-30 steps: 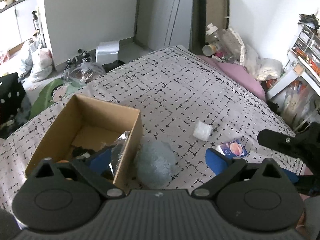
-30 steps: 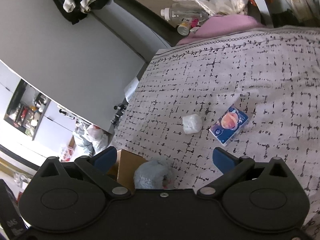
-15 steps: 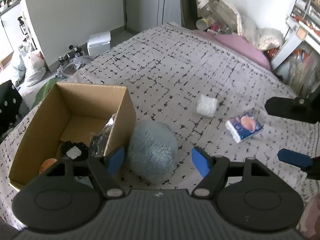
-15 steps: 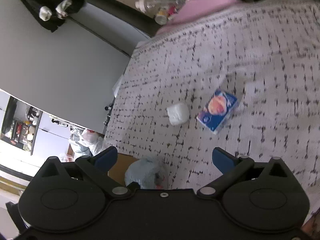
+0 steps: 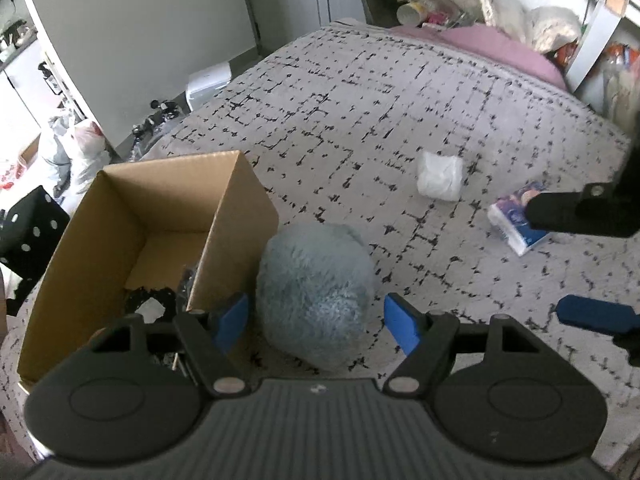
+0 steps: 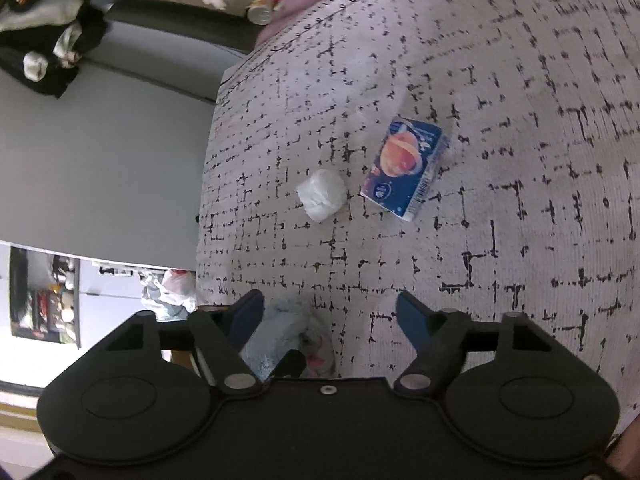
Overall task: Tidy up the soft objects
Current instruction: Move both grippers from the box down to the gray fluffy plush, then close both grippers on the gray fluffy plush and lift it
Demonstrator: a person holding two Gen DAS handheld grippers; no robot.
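Bed with a grey crosshatch bedspread (image 5: 400, 92), clutter along the walls. Cardboard box (image 5: 236, 216) near the edge, fluffy ball (image 5: 316, 296) touching it, between the left gripper's (image 5: 316, 320) open pads. Right gripper (image 6: 330, 318) closing on nothing. Tissue pack (image 6: 404, 170) and white wad (image 6: 322, 194) lie mid-bed, open bedspread around.

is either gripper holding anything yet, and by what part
Nothing held. The left gripper straddles the fluffy grey-blue ball, fingers apart from it; the right gripper is closing on nothing.

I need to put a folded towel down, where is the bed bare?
Bare bedspread runs between the white bundle and the pink pillow, and right of the tissue pack. It is crowded around the cardboard box and blue plush ball.
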